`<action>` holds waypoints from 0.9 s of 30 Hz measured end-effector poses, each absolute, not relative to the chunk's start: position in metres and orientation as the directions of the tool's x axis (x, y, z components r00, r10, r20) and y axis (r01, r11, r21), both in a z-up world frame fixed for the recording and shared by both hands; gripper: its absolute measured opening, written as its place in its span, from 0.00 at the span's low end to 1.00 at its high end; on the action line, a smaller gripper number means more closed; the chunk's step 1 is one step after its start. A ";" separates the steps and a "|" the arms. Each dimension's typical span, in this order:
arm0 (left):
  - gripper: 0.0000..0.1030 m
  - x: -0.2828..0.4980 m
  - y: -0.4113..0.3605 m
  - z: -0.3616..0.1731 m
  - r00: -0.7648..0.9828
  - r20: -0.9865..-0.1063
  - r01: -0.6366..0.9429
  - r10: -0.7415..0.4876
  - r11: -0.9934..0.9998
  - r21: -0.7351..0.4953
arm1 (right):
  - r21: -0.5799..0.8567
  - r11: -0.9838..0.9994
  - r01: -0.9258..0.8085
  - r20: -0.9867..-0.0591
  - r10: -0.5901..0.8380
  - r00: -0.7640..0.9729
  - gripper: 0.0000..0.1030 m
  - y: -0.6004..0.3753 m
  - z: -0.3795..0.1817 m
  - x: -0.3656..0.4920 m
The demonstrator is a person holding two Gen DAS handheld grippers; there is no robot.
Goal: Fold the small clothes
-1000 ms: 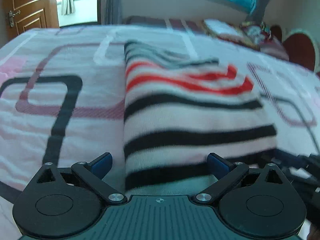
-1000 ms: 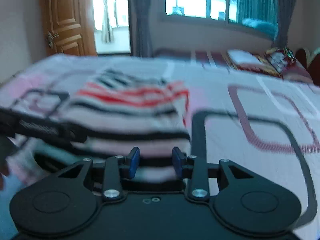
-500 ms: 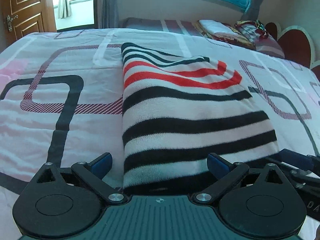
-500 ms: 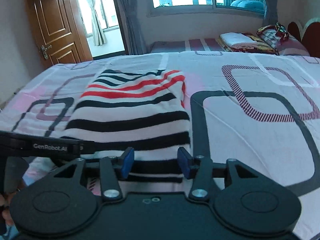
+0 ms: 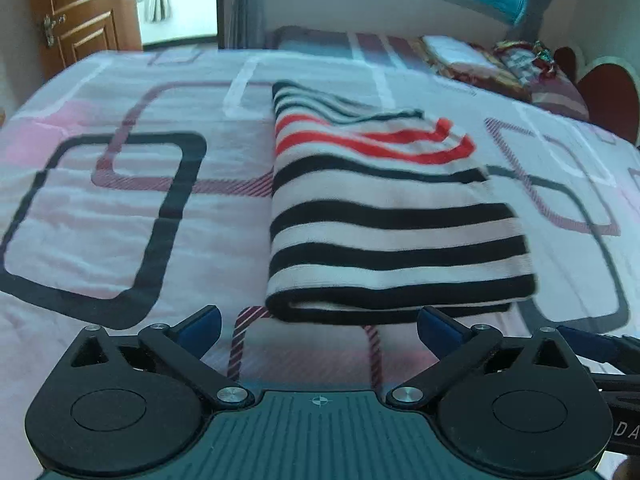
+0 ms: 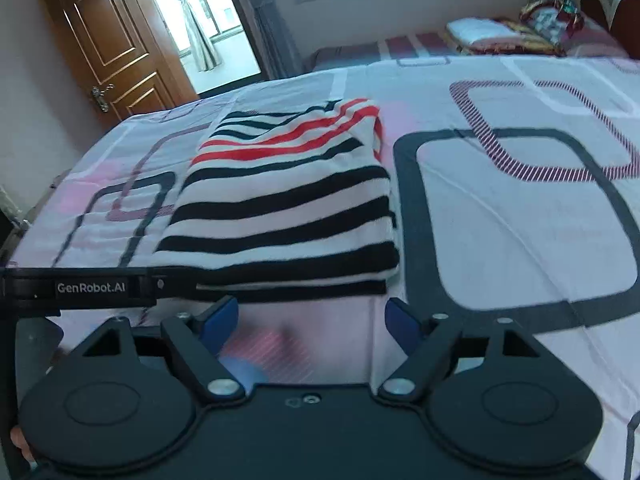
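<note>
A folded striped garment (image 5: pixel 384 216), banded in black and white with red stripes toward its far end, lies flat on the bed (image 5: pixel 120 208) in the middle of the left wrist frame, its near folded edge just above the fingers. The left hand-held gripper (image 5: pixel 318 326) sits at the bottom centre with its blue-tipped fingers (image 5: pixel 200 322) spread wide, gripping nothing and clear of the cloth. In the right wrist frame the same garment (image 6: pixel 288 200) lies left of centre on the patterned bedsheet (image 6: pixel 500 220). The right hand-held gripper (image 6: pixel 310 318) is at the bottom centre, also spread and empty, just short of the garment's near edge. A black bar of the left tool crosses the lower left of that frame. A brown wooden door (image 6: pixel 104 44) stands at the upper left, and folded bedding (image 6: pixel 500 32) lies at the upper right.
</note>
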State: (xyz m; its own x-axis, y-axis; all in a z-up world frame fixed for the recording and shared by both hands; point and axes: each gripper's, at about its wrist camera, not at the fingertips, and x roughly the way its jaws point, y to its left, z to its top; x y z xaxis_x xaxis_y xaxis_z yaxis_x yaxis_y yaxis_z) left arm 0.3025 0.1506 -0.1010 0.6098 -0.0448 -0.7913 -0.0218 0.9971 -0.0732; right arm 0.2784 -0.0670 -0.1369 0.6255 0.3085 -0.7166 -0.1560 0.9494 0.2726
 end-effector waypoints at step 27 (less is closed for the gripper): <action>1.00 0.046 0.096 0.016 0.808 -0.586 -0.065 0.052 0.998 -0.001 | 0.161 0.951 -0.265 -0.541 0.310 0.782 0.99 -0.117 -0.023 0.052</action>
